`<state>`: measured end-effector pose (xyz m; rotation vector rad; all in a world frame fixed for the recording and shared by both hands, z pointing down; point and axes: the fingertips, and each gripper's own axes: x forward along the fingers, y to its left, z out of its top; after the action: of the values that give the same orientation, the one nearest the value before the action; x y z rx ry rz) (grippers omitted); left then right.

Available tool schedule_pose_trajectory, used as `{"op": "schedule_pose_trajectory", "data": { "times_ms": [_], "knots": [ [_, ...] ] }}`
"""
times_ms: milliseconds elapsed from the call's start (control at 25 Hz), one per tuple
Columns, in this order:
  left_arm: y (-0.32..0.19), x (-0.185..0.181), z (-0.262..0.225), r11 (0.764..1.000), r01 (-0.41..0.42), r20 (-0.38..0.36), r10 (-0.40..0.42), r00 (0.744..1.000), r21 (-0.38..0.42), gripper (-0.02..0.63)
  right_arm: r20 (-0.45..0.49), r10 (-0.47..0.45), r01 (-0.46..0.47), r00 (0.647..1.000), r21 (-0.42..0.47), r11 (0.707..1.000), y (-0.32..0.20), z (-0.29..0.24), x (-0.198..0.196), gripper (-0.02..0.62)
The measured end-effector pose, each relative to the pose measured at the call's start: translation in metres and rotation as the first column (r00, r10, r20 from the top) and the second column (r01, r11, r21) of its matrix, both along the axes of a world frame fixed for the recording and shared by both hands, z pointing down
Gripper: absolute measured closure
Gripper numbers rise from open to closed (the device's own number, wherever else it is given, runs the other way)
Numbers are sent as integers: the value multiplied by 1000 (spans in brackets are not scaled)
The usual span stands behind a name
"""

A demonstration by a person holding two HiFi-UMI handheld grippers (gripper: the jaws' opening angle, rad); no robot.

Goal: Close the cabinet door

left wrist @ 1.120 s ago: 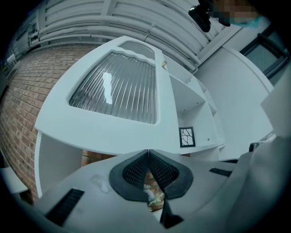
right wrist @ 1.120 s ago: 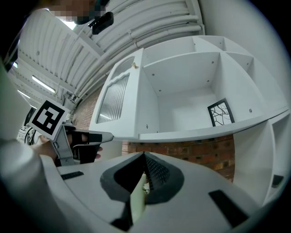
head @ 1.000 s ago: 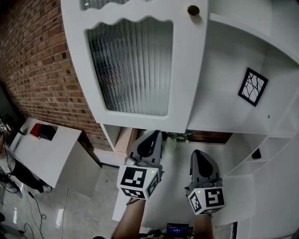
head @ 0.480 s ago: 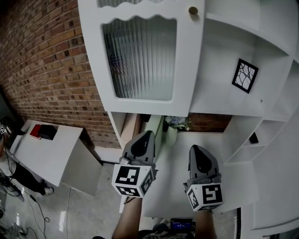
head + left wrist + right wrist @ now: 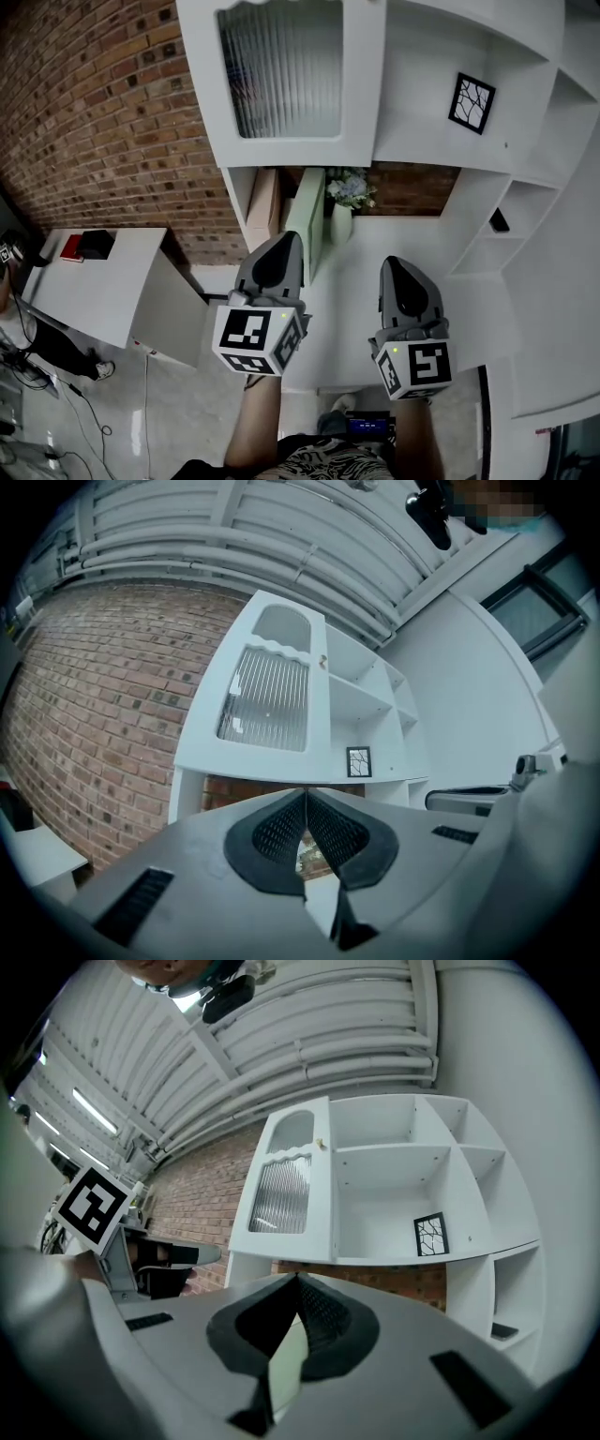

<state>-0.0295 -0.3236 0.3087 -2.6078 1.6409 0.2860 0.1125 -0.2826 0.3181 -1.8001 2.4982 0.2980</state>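
The ribbed-glass cabinet door (image 5: 281, 75) seems to lie flush over the left compartment, so we judge the closing done. Our left gripper (image 5: 289, 238) and right gripper (image 5: 390, 263) hang well below it, both pinched together on nothing.

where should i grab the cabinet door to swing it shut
Probably the small round knob, high on the right edge of the cabinet door, beside the open shelves. Come at it from the front: it is the only handle, and the ribbed glass panel and flat frame offer nothing to pinch.
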Motion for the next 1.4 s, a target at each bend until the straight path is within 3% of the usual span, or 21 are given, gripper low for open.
{"op": "schedule_pose_trajectory", "data": {
  "times_ms": [360,1400],
  "knots": [
    [34,-12,-10,1000,-6,4,6,1000,27,591,5,24,-24,1000,28,999,30,-10,-2,595],
    [47,-28,-27,997,22,8,-22,1000,74,591,-82,102,-96,991,82,992,49,-21,-7,595]
  ]
}}
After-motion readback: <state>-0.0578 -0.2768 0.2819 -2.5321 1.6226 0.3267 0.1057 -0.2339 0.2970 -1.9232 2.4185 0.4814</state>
